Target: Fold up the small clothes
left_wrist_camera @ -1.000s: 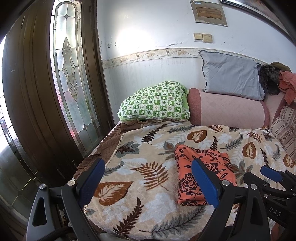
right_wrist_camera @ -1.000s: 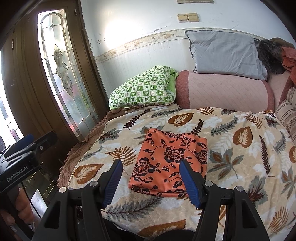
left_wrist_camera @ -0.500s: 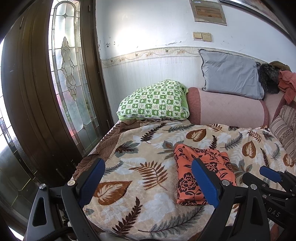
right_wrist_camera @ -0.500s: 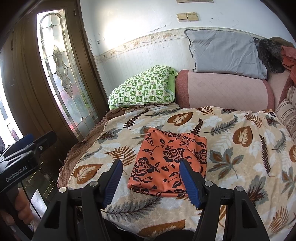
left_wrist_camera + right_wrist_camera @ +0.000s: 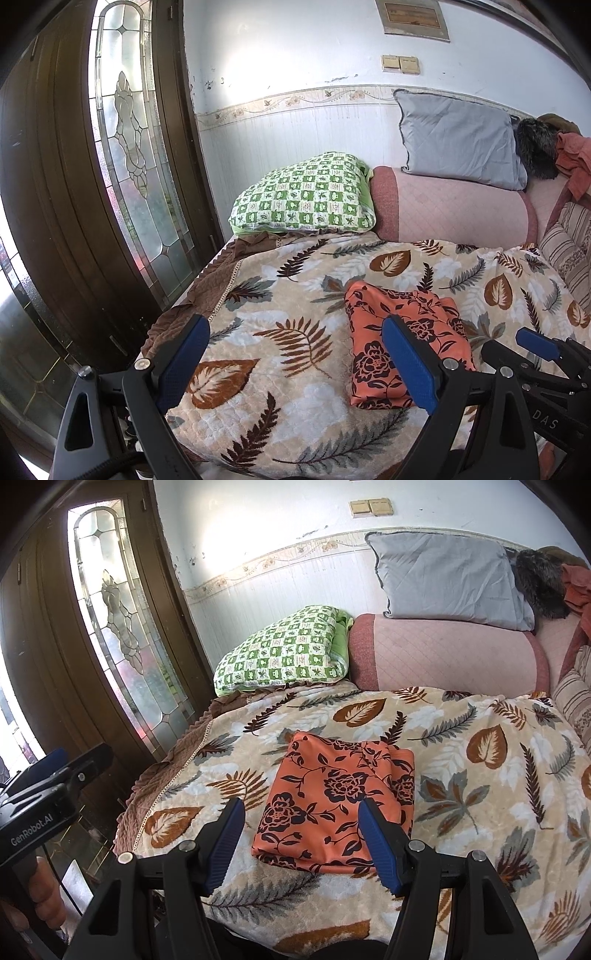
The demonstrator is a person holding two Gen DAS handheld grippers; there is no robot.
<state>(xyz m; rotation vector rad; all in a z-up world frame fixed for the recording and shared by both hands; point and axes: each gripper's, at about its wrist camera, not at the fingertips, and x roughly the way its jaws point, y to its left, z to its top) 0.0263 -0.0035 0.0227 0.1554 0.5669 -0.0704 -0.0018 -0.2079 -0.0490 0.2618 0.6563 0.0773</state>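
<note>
An orange cloth with a dark flower print [image 5: 338, 799] lies folded in a flat rectangle on the leaf-patterned blanket [image 5: 480, 775]. It also shows in the left wrist view [image 5: 373, 343]. My right gripper [image 5: 301, 840] is open and empty, held above the bed's front edge just short of the cloth. My left gripper [image 5: 295, 363] is open and empty, to the left of the cloth. The right gripper's tip shows at the right of the left wrist view [image 5: 535, 341].
A green checked pillow [image 5: 284, 651], a pink bolster [image 5: 443, 653] and a grey cushion [image 5: 447, 576] lie at the back against the wall. A wooden door with leaded glass [image 5: 129, 147] stands left of the bed. More clothes [image 5: 572, 155] are piled at the far right.
Both grippers have drifted back very slightly. The folded cloth has not moved.
</note>
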